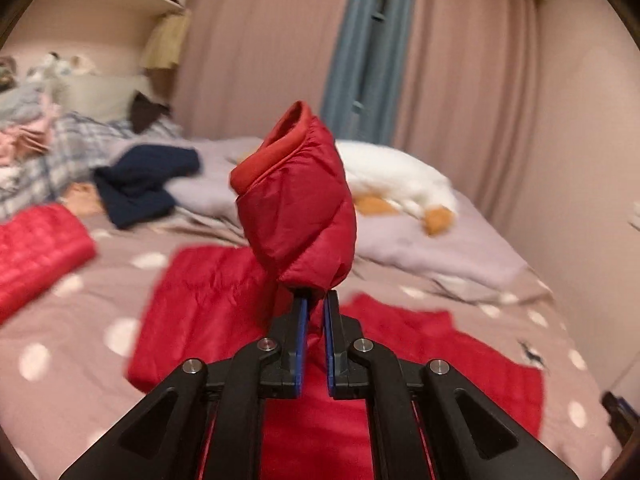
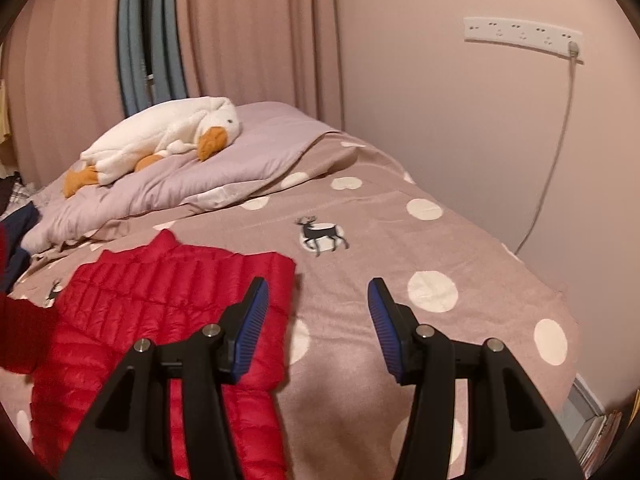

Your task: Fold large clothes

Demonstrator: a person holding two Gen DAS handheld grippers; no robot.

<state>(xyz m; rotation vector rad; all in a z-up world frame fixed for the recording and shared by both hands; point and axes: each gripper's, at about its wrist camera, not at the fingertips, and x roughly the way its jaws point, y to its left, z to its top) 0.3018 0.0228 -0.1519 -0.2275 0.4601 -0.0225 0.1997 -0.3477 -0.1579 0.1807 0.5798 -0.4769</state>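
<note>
A red quilted down jacket (image 2: 160, 304) lies spread on the dotted bedspread (image 2: 360, 216); it also shows in the left wrist view (image 1: 440, 348). My left gripper (image 1: 316, 300) is shut on the jacket's sleeve (image 1: 296, 204) and holds the cuffed end up above the jacket body. My right gripper (image 2: 318, 300) is open and empty, hovering over the jacket's right edge and the bare bedspread beside it.
A white plush duck (image 2: 168, 136) lies on a lilac duvet (image 2: 256, 160) at the head of the bed. A navy garment (image 1: 148, 184), another red garment (image 1: 36, 248) and piled clothes (image 1: 36, 136) lie at the left. The wall with a power strip (image 2: 520, 36) runs along the right.
</note>
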